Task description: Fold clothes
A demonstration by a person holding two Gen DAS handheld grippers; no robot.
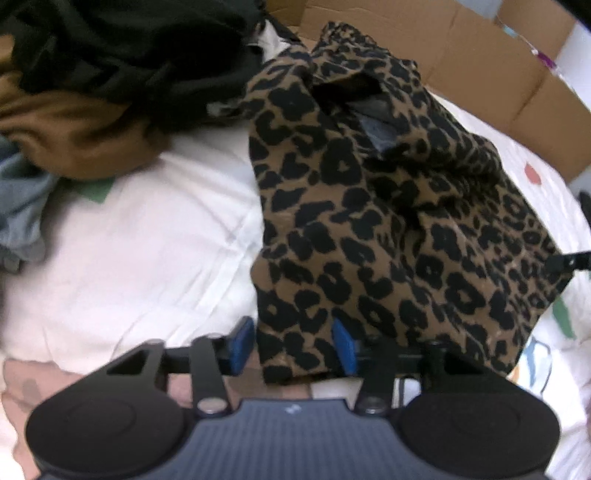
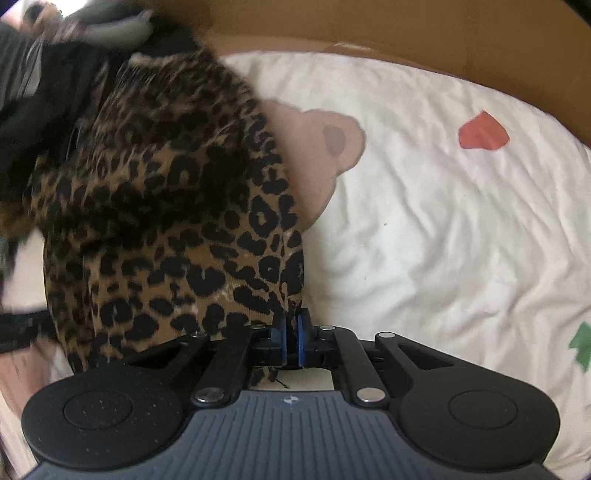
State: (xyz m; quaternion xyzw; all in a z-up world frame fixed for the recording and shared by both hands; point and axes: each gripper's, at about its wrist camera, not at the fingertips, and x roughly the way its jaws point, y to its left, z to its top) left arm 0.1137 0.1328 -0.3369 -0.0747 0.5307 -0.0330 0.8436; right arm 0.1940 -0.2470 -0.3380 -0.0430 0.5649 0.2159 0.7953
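Observation:
A leopard-print garment hangs bunched above the white bed sheet, stretched between both grippers. In the left wrist view my left gripper has its blue pads on either side of a thick fold at the garment's lower edge and grips it. A black part of the right gripper shows at the garment's far right corner. In the right wrist view my right gripper is shut, its pads pinching a thin edge of the leopard-print garment, which rises to the upper left.
A pile of clothes lies at the upper left: black cloth, brown cloth, blue denim. A cardboard box wall runs behind the bed. The printed sheet spreads to the right.

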